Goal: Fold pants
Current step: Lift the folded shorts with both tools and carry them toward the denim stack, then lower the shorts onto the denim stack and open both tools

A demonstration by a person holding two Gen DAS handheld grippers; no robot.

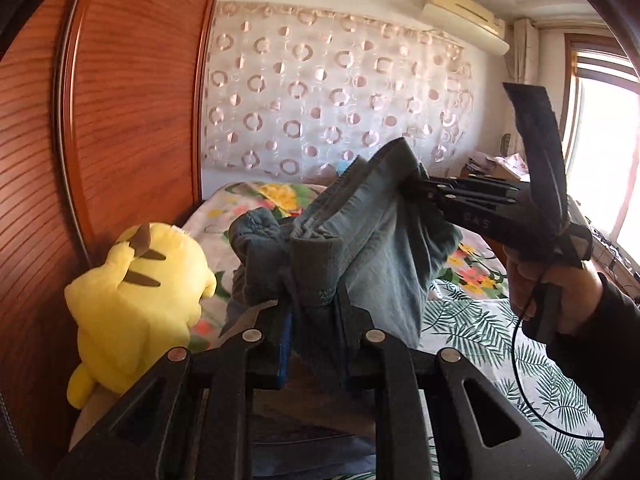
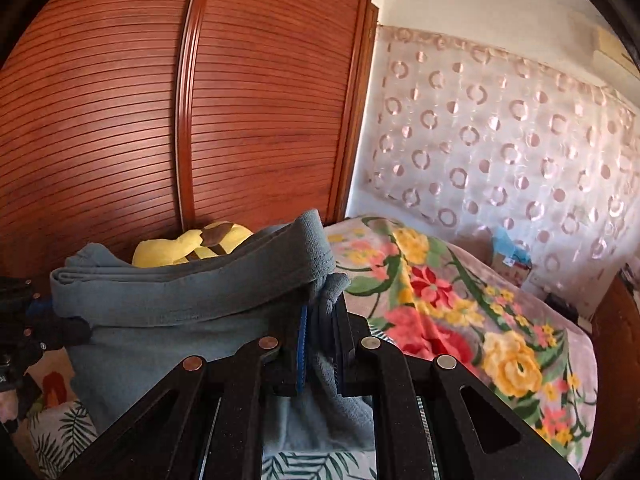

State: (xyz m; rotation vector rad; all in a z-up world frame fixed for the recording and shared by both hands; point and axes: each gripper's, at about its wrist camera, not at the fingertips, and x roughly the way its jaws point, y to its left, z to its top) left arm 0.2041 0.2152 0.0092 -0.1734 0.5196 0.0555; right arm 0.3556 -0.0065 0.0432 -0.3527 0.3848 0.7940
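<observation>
Grey-blue pants (image 1: 372, 248) hang in the air above the bed, held by both grippers. My left gripper (image 1: 314, 304) is shut on one bunched end of the waistband. My right gripper (image 1: 418, 184) shows in the left wrist view, reaching in from the right, shut on the other end of the waistband. In the right wrist view the pants (image 2: 180, 312) stretch to the left from my right gripper (image 2: 320, 320), whose jaws pinch the cloth. The left gripper (image 2: 52, 328) shows at the left edge there.
A bed with a floral blanket (image 2: 460, 320) and a leaf-print sheet (image 1: 480, 332) lies below. A yellow plush toy (image 1: 140, 292) sits against the wooden wardrobe (image 1: 120, 120) on the left. A patterned curtain (image 1: 340, 100) covers the far wall.
</observation>
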